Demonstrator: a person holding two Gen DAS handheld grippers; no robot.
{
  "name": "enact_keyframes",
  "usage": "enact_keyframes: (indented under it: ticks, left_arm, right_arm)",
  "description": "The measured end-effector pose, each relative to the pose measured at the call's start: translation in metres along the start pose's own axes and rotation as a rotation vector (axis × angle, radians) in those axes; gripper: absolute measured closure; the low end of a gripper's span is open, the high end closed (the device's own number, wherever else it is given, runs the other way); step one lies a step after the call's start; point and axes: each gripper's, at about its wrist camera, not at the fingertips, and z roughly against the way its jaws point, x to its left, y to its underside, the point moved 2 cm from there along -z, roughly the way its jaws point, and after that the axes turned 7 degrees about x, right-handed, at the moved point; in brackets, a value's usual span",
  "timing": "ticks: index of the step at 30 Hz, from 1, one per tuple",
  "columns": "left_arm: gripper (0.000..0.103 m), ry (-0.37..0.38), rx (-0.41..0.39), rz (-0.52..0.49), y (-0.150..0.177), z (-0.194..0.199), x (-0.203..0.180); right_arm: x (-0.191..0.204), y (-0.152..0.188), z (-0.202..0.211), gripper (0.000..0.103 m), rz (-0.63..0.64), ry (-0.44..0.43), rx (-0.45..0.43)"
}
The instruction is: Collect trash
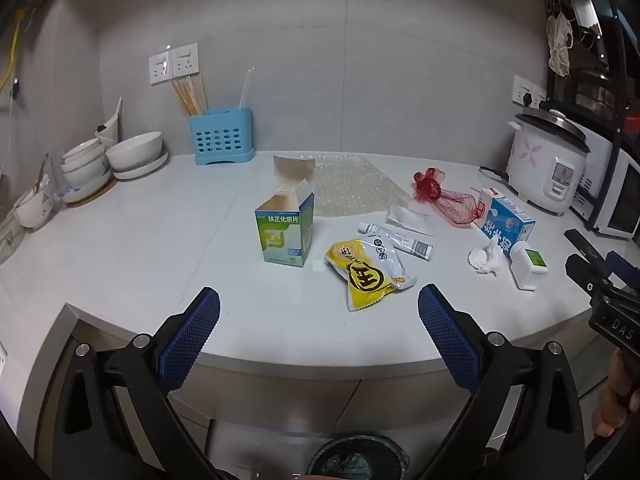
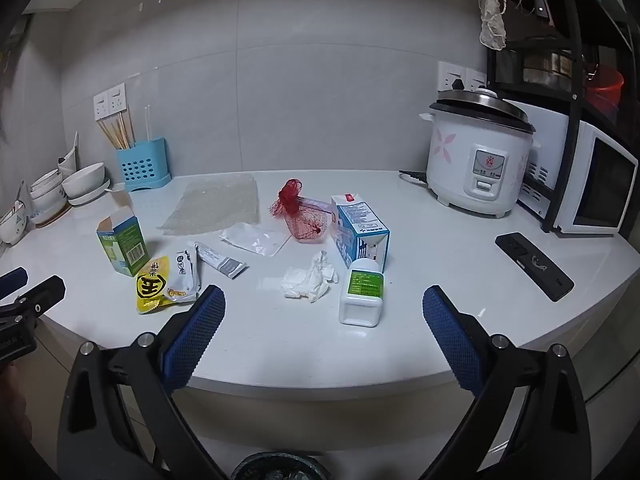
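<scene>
Trash lies on the white counter: an open green medicine box, a yellow snack bag, a flattened tube, bubble wrap, a red net bag, a blue milk carton, a crumpled tissue and a white bottle. My left gripper is open and empty at the counter's front edge. My right gripper is open and empty, just in front of the tissue and white bottle. A bin with a dark liner stands below the counter.
Stacked bowls and a blue utensil holder stand at the back left. A rice cooker, a microwave and a black remote are at the right. Wall sockets are behind.
</scene>
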Motion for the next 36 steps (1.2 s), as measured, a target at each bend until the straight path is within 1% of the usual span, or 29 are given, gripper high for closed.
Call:
enact_keyframes:
  ticks: [5,8,10,15,19,36]
  left_arm:
    - [0.006,-0.003,-0.004,-0.008,0.0012,0.002,-0.0023]
    - [0.006,0.0,0.005,-0.009,0.0005,0.0038,0.0002]
    - [0.006,0.007,0.015,0.0,0.0006,0.0011,0.0032]
    - [0.006,-0.001,0.018,0.0,0.0012,-0.0001,0.005]
    - [0.006,-0.004,0.025,0.006,0.0002,-0.0029,0.0038]
    - [0.006,0.006,0.026,0.009,-0.0003,-0.0016,0.0013]
  right_arm:
    - [-0.0002,-0.0002,0.0042,0.008,-0.006,0.001,-0.011]
    - [0.0026,0.0035,0.0053,0.008,-0.004,0.007,-0.009]
    - [0.001,-0.0001,0.0007,0.008,0.001,0.006,0.004]
    - [0.0041,0.0032,-0.002,0.008,0.007,0.009,0.004]
    - [0.0031,-0.0004,0.0002,0.008,-0.004,0.011,0.008]
    - [0.0011,-0.0005,-0.0017,0.008,-0.01,0.008,0.02]
